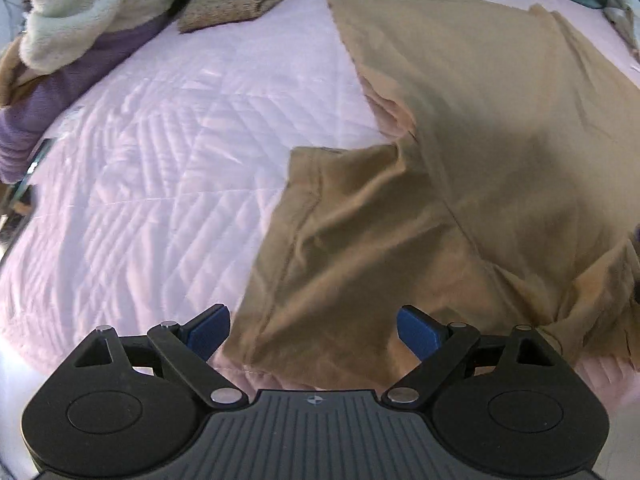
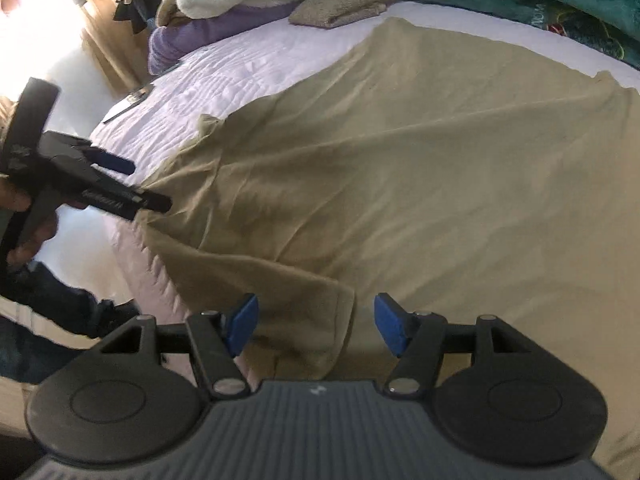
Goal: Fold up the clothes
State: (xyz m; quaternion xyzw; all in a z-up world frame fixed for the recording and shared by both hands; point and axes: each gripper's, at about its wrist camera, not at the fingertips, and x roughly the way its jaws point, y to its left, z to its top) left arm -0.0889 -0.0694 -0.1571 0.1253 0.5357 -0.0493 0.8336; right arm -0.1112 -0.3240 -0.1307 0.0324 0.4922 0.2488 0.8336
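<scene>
So there's a tan t-shirt (image 2: 400,168) spread out across a bed with a pale lilac quilted cover (image 1: 152,168), most of the body lying flat with a few soft wrinkles. One sleeve (image 1: 320,216) sticks out toward the bare quilt in the left wrist view, and another folded-over bit of the shirt sits right at the near edge under the right gripper (image 2: 315,324). That right gripper has its blue pads apart, nothing pinched, with the sleeve cloth lying below the gap. The left gripper (image 1: 313,332) is spread wide too, hanging over the shirt's near edge and holding nothing. From the right wrist view you can see the left gripper off to the side, a hand (image 2: 24,216) wrapped around its handle, tips right by the shirt's edge. Up at the far end of the bed there's a heap of laundry: a fluffy cream thing (image 1: 96,4), something purple (image 1: 68,84), and a folded brownish knit piece (image 1: 236,0), all well apart from the shirt.
</scene>
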